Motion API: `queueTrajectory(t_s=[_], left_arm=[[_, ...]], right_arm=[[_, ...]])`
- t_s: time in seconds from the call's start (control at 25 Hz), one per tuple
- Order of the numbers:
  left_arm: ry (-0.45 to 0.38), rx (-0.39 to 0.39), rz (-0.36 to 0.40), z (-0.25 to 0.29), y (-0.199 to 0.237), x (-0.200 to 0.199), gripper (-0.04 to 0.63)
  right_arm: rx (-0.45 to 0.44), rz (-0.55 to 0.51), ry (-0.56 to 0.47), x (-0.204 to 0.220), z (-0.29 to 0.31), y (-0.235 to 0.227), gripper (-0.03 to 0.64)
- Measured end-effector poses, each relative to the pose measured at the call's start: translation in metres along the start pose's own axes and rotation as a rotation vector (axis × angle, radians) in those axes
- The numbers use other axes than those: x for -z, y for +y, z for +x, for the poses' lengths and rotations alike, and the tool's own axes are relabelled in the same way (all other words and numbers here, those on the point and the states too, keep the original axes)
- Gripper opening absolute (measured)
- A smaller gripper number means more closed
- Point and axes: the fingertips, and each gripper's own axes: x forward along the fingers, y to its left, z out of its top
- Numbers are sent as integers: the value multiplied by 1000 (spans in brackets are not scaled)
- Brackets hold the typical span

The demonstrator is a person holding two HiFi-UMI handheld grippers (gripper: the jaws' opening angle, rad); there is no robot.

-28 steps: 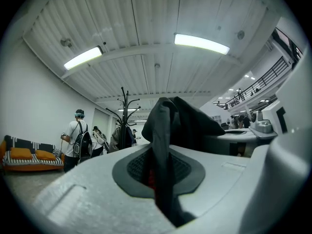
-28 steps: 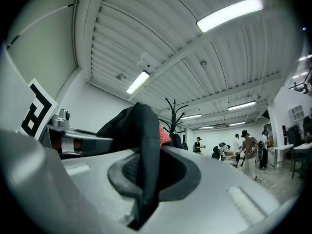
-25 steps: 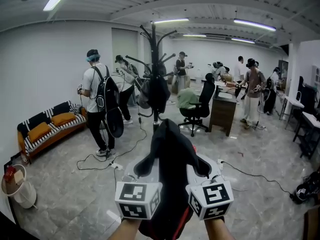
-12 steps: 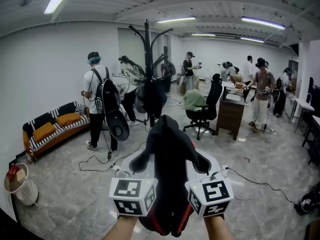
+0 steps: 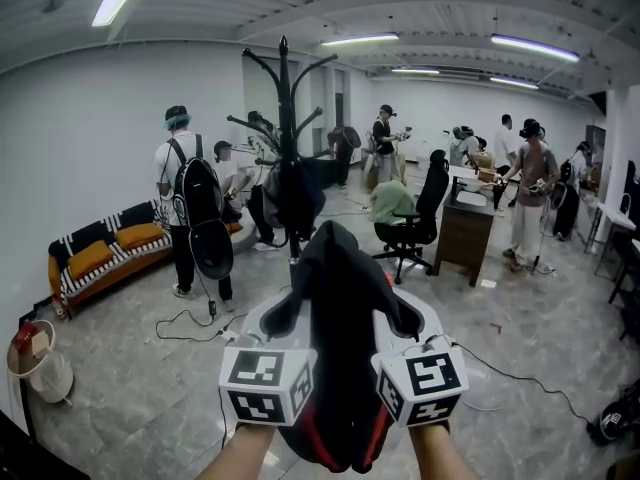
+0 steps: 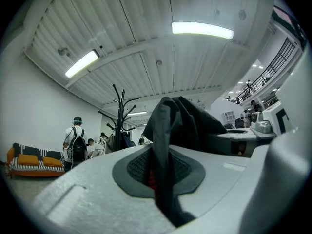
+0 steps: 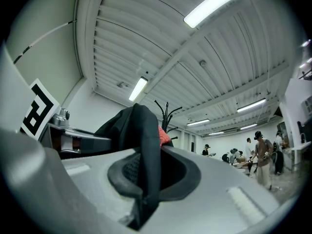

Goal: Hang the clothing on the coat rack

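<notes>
A black garment with red lining (image 5: 338, 318) hangs bunched between my two grippers, held up in front of me. My left gripper (image 5: 287, 320) is shut on its left part, and the cloth (image 6: 168, 130) runs down between the dark pads. My right gripper (image 7: 146, 179) is shut on the right part of the garment (image 7: 134, 130), and shows in the head view as the right gripper (image 5: 403, 324). The black coat rack (image 5: 286, 128) stands straight ahead, a few steps beyond the garment, with dark clothing (image 5: 294, 194) on its lower hooks. Its upper hooks are bare.
A person with a backpack (image 5: 186, 203) stands left of the rack. A striped sofa (image 5: 100, 255) lines the left wall, with a bin (image 5: 38, 366) near it. Cables (image 5: 190, 324) lie on the floor. An office chair (image 5: 414, 213), a desk (image 5: 470, 226) and several people fill the right.
The coat rack has grown larger and shifted left in the head view as I come closer. Both grippers keep their hold on the garment.
</notes>
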Motion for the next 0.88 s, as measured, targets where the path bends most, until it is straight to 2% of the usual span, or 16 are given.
queueTrajectory(t_s=[0.44, 0.88], left_arm=[[8, -52, 8, 33, 12, 12, 29], [-3, -103, 5, 70, 94, 23, 29]], right_arm=[[-53, 16, 0, 18, 33, -17, 26], [-105, 13, -1, 32, 120, 13, 26]])
